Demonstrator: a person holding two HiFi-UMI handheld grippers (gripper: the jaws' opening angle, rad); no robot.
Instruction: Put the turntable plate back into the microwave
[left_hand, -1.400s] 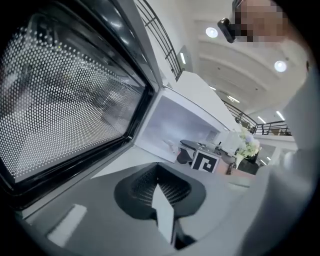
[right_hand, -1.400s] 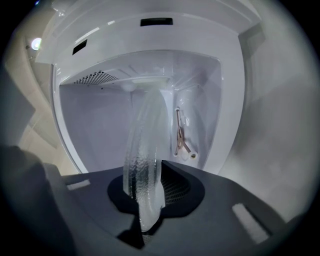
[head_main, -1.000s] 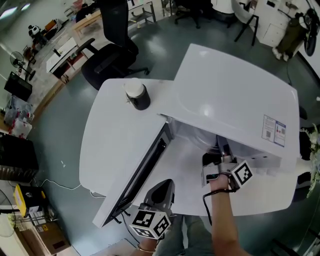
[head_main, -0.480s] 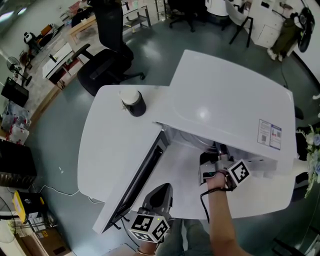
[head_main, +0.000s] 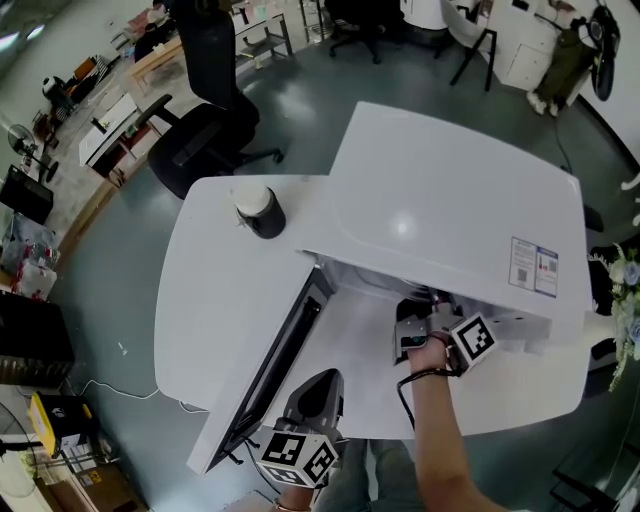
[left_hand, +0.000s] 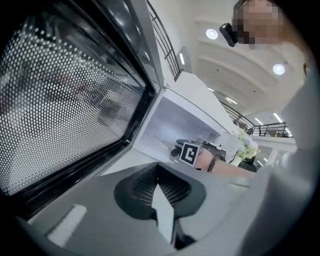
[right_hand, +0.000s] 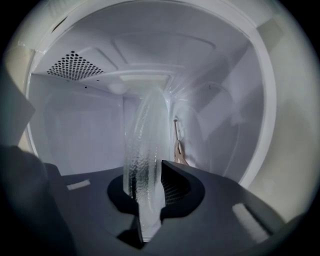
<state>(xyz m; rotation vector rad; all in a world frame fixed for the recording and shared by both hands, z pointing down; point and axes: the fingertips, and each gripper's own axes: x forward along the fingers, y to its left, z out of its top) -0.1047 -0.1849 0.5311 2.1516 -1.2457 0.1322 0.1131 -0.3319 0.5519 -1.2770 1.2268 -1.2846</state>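
The white microwave (head_main: 450, 210) stands on the table with its door (head_main: 270, 370) swung open to the left. My right gripper (head_main: 425, 318) reaches level into the cavity's mouth, shut on the rim of the clear, ribbed glass turntable plate (right_hand: 146, 135). The plate stands edge-on between the jaws, inside the white cavity (right_hand: 85, 130). In the head view the plate is hidden under the microwave's top. My left gripper (head_main: 318, 392) is shut and empty, low beside the door's front edge. From it I see the door's dotted window (left_hand: 65, 100) and the right gripper's marker cube (left_hand: 190, 153).
A dark cup with a white lid (head_main: 260, 212) stands on the round white table (head_main: 215, 290) behind the door. A black office chair (head_main: 200, 130) is on the floor beyond the table. Flowers (head_main: 622, 280) show at the right edge.
The right gripper with the plate has shifted slightly at the cavity's mouth. The left gripper has stayed put. The head view has drifted a little.
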